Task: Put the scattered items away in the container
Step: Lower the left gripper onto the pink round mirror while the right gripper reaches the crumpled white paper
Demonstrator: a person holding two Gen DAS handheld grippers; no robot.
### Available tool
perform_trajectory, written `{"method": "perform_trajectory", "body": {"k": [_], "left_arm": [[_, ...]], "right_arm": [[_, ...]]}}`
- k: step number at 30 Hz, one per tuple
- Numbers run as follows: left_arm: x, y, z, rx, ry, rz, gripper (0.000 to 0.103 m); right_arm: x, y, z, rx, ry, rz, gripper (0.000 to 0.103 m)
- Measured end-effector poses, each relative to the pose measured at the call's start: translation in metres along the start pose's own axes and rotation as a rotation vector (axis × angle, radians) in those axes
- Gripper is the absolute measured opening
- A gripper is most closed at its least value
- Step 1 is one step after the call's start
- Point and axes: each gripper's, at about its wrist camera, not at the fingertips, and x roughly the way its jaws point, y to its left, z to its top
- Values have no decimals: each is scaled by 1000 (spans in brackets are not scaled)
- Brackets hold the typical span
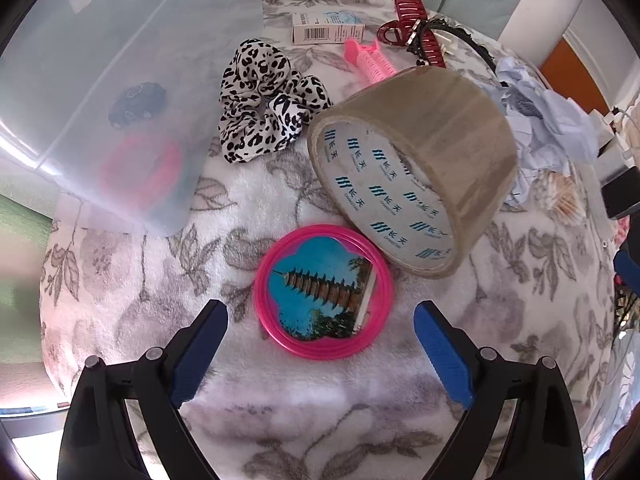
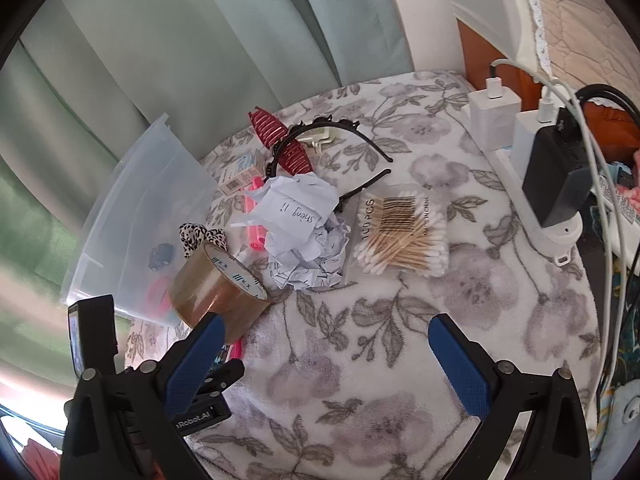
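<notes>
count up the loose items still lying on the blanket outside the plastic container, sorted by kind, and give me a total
Hair accessories: 4 (leopard scrunchie, pink hair roller, red claw clip, black headband)
Pink round mirror: 1
Tape roll: 1
Crumpled paper: 1
Small box: 1
Cotton swab bag: 1
Total: 9

container (image 1: 120, 60) — contents blurred | pink mirror (image 2: 236, 349) — mostly hidden

Translucent matt plastic container (image 1: 120, 80); glossy brown tape roll (image 1: 416, 168) on card core; fleecy floral blanket (image 1: 320, 420); crumpled paper (image 2: 304, 236); wooden-stemmed cotton swabs (image 2: 404, 236).
</notes>
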Motion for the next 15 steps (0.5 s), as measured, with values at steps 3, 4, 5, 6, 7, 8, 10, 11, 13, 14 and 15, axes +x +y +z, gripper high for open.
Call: {"method": "perform_trajectory", "body": {"k": [3, 4, 5, 6, 7, 8, 10, 11, 13, 14, 15], "left_arm": [[2, 2, 0, -10, -4, 6, 95], [3, 2, -1, -11, -5, 5, 95], [4, 2, -1, -10, -2, 2, 95], [5, 2, -2, -11, 0, 2, 95], [6, 3, -2, -12, 2, 0, 95], [7, 3, -3, -10, 3, -2, 95], [8, 3, -4, -13, 4, -5, 95], [8, 4, -5, -16, 3, -7, 95], [8, 5, -6, -19, 0, -7, 94], [8, 5, -7, -20, -2, -8, 94], [8, 5, -7, -19, -3, -8, 93]], "right_arm": [[6, 5, 5, -18, 12, 0, 98], [8, 7, 8, -20, 15, 0, 98], [11, 8, 10, -24, 19, 3, 97], [14, 10, 13, -27, 21, 7, 97], [16, 12, 16, -31, 23, 8, 97], [20, 14, 19, -36, 25, 10, 96], [27, 18, 25, -47, 31, 16, 95], [31, 20, 28, -52, 37, 18, 94], [40, 23, 34, -53, 53, 7, 88], [45, 24, 37, -53, 59, 2, 83], [49, 25, 39, -53, 64, 1, 82]]}}
